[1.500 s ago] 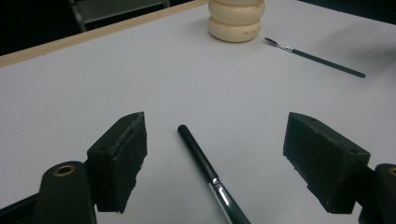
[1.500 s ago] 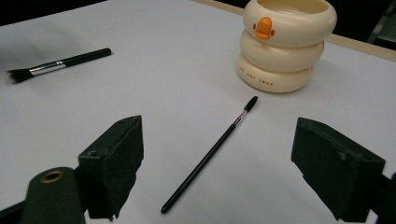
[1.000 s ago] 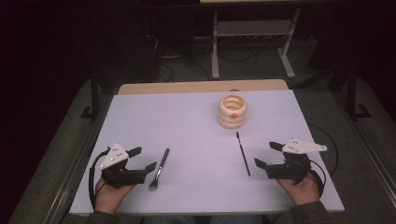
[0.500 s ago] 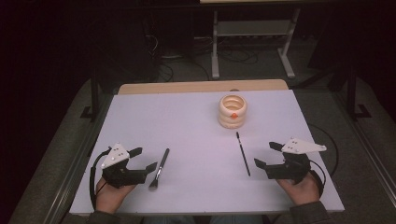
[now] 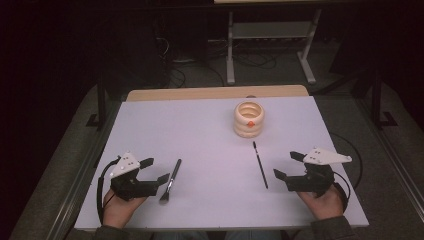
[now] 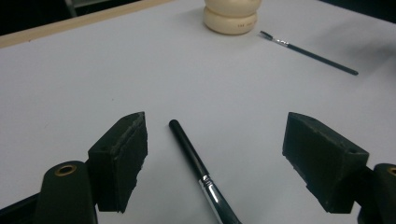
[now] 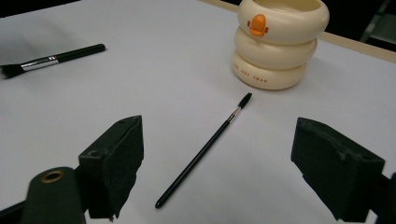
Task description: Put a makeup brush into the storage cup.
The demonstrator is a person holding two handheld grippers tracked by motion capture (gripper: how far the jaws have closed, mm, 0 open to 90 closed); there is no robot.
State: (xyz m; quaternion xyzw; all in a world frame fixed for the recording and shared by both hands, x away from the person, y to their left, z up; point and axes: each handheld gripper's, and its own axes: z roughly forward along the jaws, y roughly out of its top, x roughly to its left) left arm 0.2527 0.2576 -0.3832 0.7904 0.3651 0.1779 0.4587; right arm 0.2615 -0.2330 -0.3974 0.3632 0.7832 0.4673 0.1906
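Observation:
A cream ringed cup (image 5: 249,118) with an orange beak mark stands upright at the table's middle back; it also shows as the cup (image 7: 278,43) and the cup (image 6: 231,16). A thin black brush (image 5: 259,164) lies in front of it, and the same thin brush (image 7: 205,147) lies between the jaws of my right gripper (image 7: 217,161). A thicker brush (image 5: 170,180) with a silver ferrule lies at the near left, its handle (image 6: 189,148) between the jaws of my left gripper (image 6: 215,158). My left gripper (image 5: 156,170) and right gripper (image 5: 289,165) both stand open and hold nothing.
The white table top (image 5: 200,145) has a wooden strip along its far edge (image 5: 215,93). A metal stand (image 5: 270,35) and cables sit on the dark floor beyond. Both of the person's hands rest near the front edge.

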